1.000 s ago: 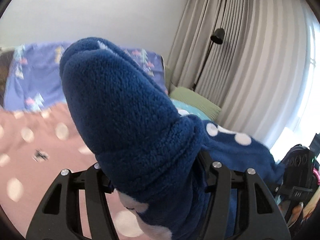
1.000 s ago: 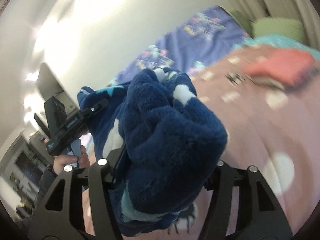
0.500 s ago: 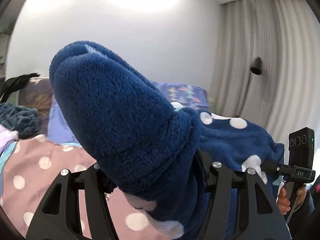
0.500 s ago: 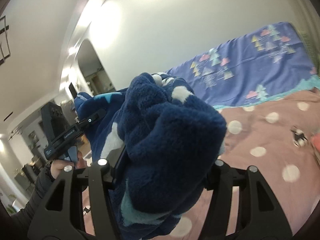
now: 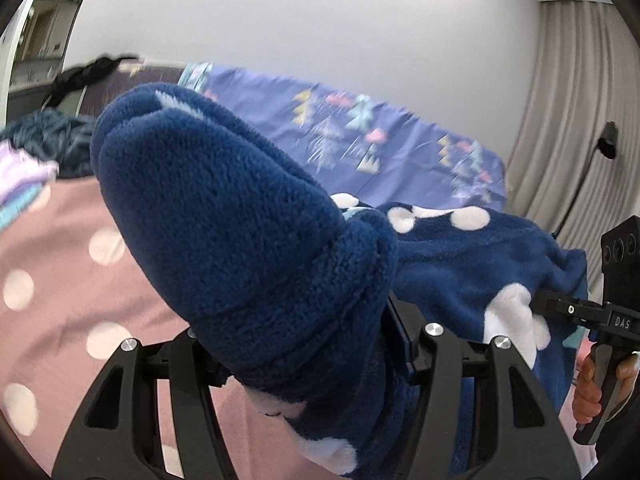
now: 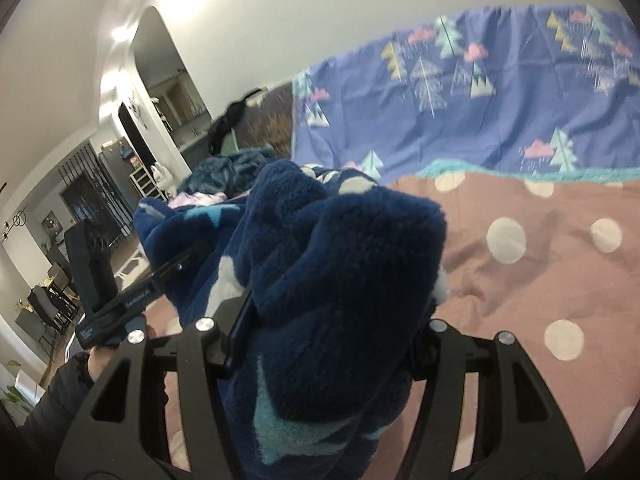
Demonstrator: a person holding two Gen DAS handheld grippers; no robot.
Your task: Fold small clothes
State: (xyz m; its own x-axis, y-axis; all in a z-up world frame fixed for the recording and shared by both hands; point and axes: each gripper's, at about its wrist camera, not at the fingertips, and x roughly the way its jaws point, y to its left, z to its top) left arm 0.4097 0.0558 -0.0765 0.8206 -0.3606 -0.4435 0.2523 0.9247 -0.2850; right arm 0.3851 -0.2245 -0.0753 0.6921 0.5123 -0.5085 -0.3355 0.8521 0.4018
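A navy fleece garment (image 5: 248,232) with white dots and pale blue stars hangs stretched between both grippers above the bed. My left gripper (image 5: 300,344) is shut on one bunched end of it, and the thick fabric hides the fingertips. My right gripper (image 6: 332,320) is shut on the other bunched end (image 6: 344,264). The right gripper's body and the hand holding it (image 5: 600,344) show at the right edge of the left wrist view. The left gripper's body (image 6: 116,304) shows at the left of the right wrist view.
A pink bedspread with white dots (image 6: 540,264) lies below the garment. A purple sheet with a tree print (image 6: 480,96) runs along the wall. A heap of other clothes (image 5: 36,152) sits at the bed's left end. Curtains and a floor lamp (image 5: 608,140) stand at the right.
Both grippers have swung sideways across the bed with the garment still held between them. The curtains, green pillow and red item have left view, and the wall, purple sheet and clothes heap came in.
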